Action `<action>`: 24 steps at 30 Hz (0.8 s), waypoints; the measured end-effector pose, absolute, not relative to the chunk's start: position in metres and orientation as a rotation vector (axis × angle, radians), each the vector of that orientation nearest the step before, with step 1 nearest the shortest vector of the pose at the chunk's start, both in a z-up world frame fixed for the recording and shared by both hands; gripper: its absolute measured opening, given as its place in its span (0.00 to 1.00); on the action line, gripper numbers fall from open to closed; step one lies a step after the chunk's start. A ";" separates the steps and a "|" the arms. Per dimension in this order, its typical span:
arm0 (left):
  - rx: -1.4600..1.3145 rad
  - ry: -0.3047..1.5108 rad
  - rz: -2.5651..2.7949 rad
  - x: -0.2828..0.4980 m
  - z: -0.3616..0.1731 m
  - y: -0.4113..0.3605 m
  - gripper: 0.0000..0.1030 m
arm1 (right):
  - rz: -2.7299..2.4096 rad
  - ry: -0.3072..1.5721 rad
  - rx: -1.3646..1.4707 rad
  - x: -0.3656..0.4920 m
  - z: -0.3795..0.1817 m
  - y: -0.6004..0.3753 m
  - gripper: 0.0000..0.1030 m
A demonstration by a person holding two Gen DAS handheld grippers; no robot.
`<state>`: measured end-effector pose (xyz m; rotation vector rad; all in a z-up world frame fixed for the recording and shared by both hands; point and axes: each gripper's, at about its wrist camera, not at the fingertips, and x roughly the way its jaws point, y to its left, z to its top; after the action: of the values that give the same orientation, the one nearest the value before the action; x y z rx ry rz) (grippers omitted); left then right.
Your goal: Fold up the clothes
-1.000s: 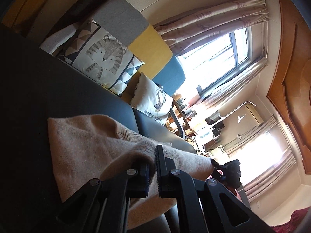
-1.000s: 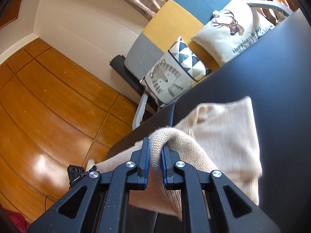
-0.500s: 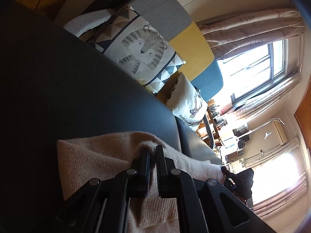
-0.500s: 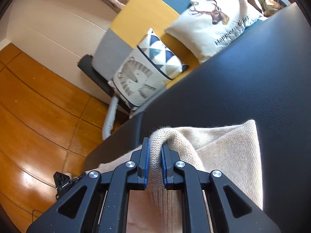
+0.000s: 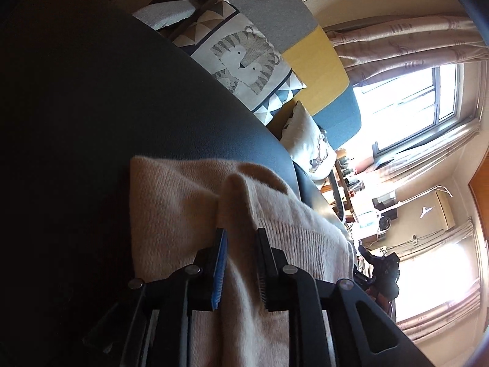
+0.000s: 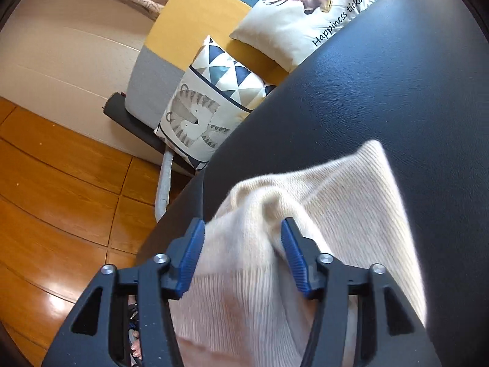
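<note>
A beige knit sweater (image 5: 171, 208) lies folded on the black padded table (image 5: 107, 91). In the left wrist view my left gripper (image 5: 240, 232) is low over it. Its jaws are opening, and a raised ridge of the knit stands loosely between the pads. In the right wrist view the same sweater (image 6: 351, 202) reaches to a corner ahead on the table (image 6: 382, 91). My right gripper (image 6: 243, 226) has its jaws opening wide, with a bunched fold of the knit slack between the blue pads (image 6: 191, 260).
Beyond the table's far edge stands a grey, yellow and blue sofa (image 6: 195, 15) with a tiger cushion (image 6: 198, 116) and a deer cushion (image 6: 305, 9). Wooden floor (image 6: 61, 183) lies to the left of the table. A bright window with curtains (image 5: 406, 98) shows in the left wrist view.
Both grippers came down to the table with the sweater's fold. Both were shut on the knit and have now parted their jaws, so the fold rests on the layer below.
</note>
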<state>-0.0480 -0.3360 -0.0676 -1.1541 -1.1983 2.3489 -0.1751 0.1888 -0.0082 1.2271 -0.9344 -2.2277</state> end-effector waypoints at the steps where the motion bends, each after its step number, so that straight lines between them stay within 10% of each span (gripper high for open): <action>1: -1.159 -1.202 2.327 -0.043 -0.069 -0.332 0.19 | -2.238 -0.888 1.229 -0.174 -0.005 0.185 0.54; 3: -1.195 -1.173 2.312 -0.036 -0.071 -0.321 0.20 | -2.256 -0.795 1.233 -0.172 0.001 0.179 0.44; 5: -1.216 -1.078 2.373 -0.031 -0.069 -0.311 0.20 | -2.308 -0.616 1.280 -0.181 0.010 0.161 0.11; 12: -1.233 -0.809 2.534 -0.028 -0.059 -0.294 0.20 | -2.513 -0.361 1.229 -0.201 0.024 0.141 0.10; 18: -1.223 -0.769 2.554 -0.021 -0.053 -0.294 0.20 | -2.451 -0.568 1.208 -0.181 0.014 0.162 0.23; 22: -1.185 -0.895 2.533 -0.004 -0.055 -0.310 0.20 | -2.498 -0.762 1.118 -0.148 0.027 0.211 0.58; 24: -1.191 -0.938 2.512 0.007 -0.059 -0.315 0.20 | -2.485 -0.766 1.191 -0.135 0.024 0.229 0.58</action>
<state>0.0067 -0.3146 -0.0593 -1.1906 -0.9377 2.5117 -0.1353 0.2293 0.0245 1.1912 -0.7656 -2.4847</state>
